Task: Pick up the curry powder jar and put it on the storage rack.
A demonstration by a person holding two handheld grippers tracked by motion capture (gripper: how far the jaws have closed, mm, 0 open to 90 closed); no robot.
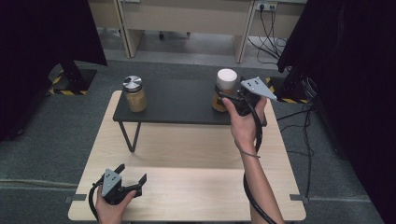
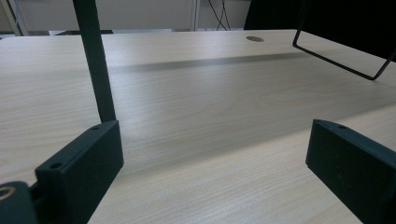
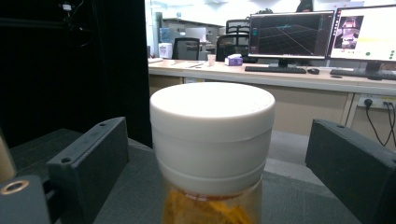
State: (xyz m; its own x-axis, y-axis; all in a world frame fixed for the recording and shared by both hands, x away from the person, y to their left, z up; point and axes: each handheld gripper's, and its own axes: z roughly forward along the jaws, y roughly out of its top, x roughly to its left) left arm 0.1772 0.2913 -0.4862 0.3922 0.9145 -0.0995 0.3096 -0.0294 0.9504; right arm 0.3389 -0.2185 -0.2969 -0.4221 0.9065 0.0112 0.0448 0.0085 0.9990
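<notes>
Both grippers stand with their jaws wide apart: the right gripper (image 1: 229, 95) is held up at the raised black shelf (image 1: 177, 105), its jaws standing on either side of the white-lidded jar (image 3: 212, 149) with a clear gap at each side and no pad pressing on it, while the left gripper (image 1: 133, 175) rests low near the front left of the table with nothing between its jaws. Largest in the scene is the pale wooden table (image 1: 187, 172), and across its far half stands the black shelf on thin wire legs (image 2: 95, 60), one of which rises just beyond the left gripper's own jaws in the left gripper view. On the shelf's right end sits the white-lidded jar, upright, with orange contents showing through the glass below the lid; in the right gripper view it stands midway between the two black jaws. At the shelf's left end, well apart from it, stands a second jar with a silver lid (image 1: 134, 93), also upright, with pale brown contents.
</notes>
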